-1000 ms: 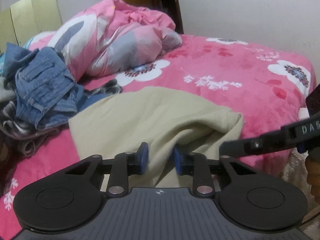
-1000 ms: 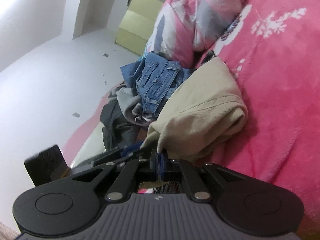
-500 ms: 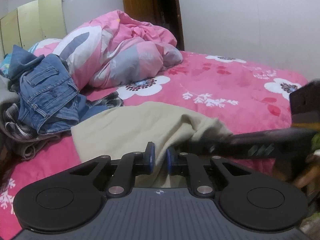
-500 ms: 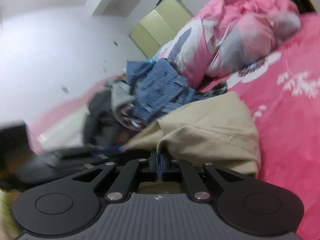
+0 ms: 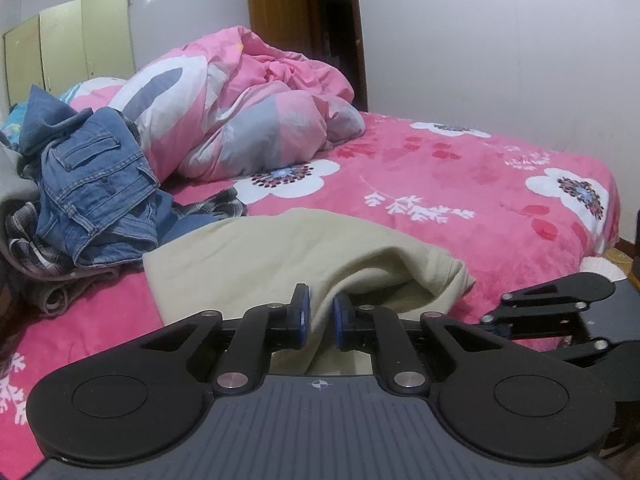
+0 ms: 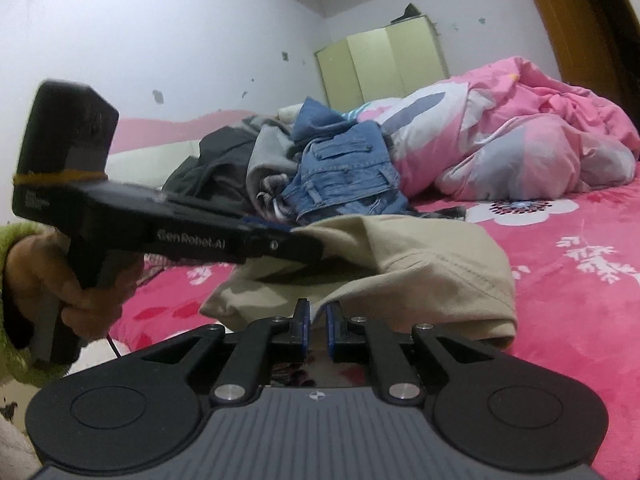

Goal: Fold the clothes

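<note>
A beige garment [image 5: 272, 252] lies bunched on the pink bed, its near edge toward me. My left gripper [image 5: 320, 316] is shut on a fold of that edge, and cloth fills the gap between its blue pads. From the right wrist view, the left gripper [image 6: 308, 248] pushes into the garment [image 6: 420, 264] from the left, held by a hand [image 6: 80, 296] in a green sleeve. My right gripper [image 6: 317, 320] stands slightly open at the hem, with bedding visible between its pads. It also shows side-on as the right gripper [image 5: 490, 318], just right of the cloth.
A heap of clothes topped by blue jeans [image 5: 92, 184] lies left of the garment. A crumpled pink and grey duvet [image 5: 248, 104] sits behind it. The pink flowered bedspread [image 5: 460, 184] stretches to the right. A yellow-green wardrobe [image 5: 68, 52] stands by the back wall.
My left gripper closed on the beige fold. The right gripper swung level, moved back to the hem, and its pads, pressed together before, have parted a little.
</note>
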`<state>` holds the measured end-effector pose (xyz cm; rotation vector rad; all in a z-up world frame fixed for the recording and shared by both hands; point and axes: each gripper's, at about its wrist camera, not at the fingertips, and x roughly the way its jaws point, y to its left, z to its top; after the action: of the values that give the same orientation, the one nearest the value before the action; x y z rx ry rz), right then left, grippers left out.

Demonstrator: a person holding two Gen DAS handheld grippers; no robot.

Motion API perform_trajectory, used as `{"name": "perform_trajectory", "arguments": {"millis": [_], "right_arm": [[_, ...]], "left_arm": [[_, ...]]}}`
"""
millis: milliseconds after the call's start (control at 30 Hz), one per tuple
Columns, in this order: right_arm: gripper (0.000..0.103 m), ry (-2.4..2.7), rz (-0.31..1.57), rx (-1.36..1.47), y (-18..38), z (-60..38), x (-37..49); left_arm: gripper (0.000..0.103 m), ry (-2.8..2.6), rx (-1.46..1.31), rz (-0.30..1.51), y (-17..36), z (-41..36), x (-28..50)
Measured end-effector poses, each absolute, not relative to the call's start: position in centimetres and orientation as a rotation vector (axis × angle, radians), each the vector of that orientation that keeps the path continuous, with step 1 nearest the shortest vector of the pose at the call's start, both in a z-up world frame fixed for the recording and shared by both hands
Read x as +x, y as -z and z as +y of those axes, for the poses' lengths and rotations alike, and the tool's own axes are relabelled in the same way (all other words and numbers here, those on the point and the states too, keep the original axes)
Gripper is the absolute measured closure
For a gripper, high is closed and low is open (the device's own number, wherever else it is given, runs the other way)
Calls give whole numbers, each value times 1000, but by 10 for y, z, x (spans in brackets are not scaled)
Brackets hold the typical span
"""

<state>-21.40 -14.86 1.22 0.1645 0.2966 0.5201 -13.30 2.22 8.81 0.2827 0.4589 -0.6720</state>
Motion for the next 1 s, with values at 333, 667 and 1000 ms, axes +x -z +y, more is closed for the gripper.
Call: {"name": "perform_trajectory", "arguments": {"millis": [333, 667, 1000], "right_arm": [[94, -496, 309, 360, -7, -152, -160], [93, -462, 389, 583, -2, -169, -155], [63, -554, 347, 418, -20, -169, -194]], "left_arm": [[92, 691, 263, 460, -87, 32, -138], [74, 600, 447, 432, -67, 34, -157], [73, 564, 291, 456, -74, 52, -147]]}}
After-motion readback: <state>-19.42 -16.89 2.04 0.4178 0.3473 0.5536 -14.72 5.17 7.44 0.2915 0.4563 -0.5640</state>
